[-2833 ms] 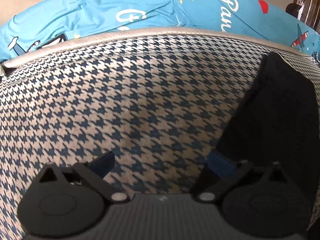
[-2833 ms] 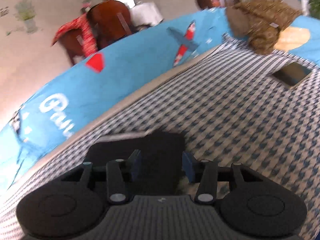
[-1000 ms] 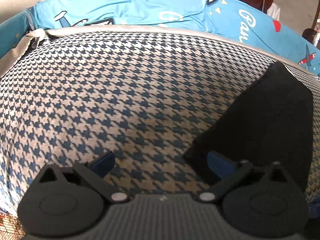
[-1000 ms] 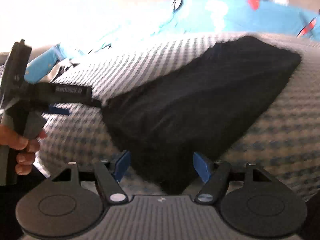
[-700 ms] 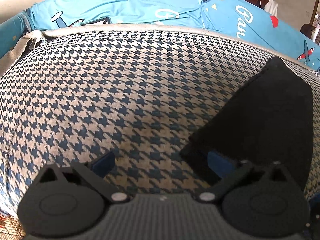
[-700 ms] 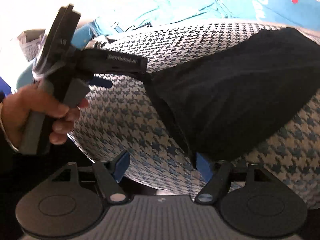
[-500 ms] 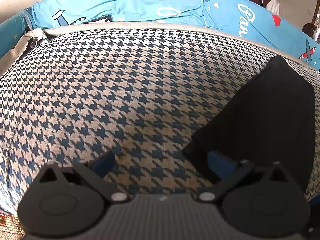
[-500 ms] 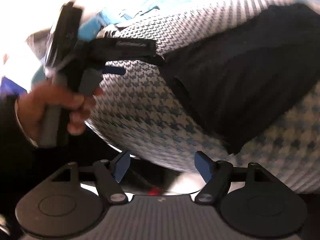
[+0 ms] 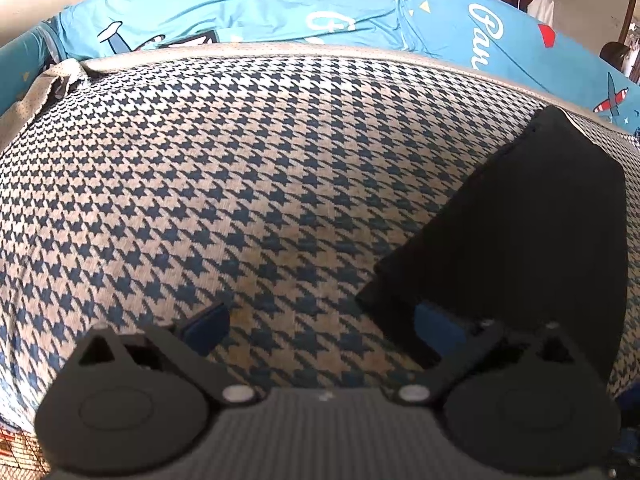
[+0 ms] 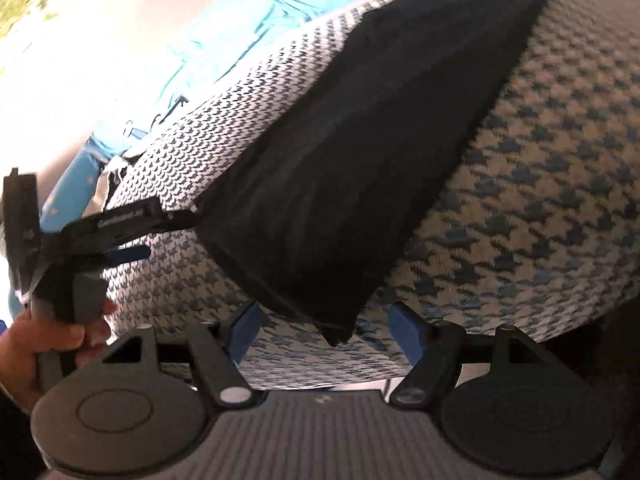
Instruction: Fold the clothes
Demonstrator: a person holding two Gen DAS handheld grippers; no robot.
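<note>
A folded black garment (image 9: 520, 240) lies flat on the houndstooth cushion (image 9: 240, 184). My left gripper (image 9: 320, 326) stands open low over the cushion, its right fingertip (image 9: 436, 324) at the garment's near left corner. The right wrist view shows the same garment (image 10: 360, 140) stretching away, its near corner lying between the fingers of my right gripper (image 10: 324, 326). Those jaws are closing, and the pads stand apart from the cloth. The left gripper (image 10: 160, 236) also shows there at the left, held by a hand (image 10: 36, 344), one finger reaching the garment's other near corner.
A bright blue sheet (image 9: 248, 8) printed with planes and lettering runs behind the cushion's beige piped edge (image 9: 280, 50). The cushion's front edge (image 10: 360, 372) drops off just before the right gripper, with dark space below. Dark wooden furniture stands beyond the sheet.
The right gripper has swung round and rolled, so the garment's near corner now lies between its fingers. The left gripper and the garment have stayed put.
</note>
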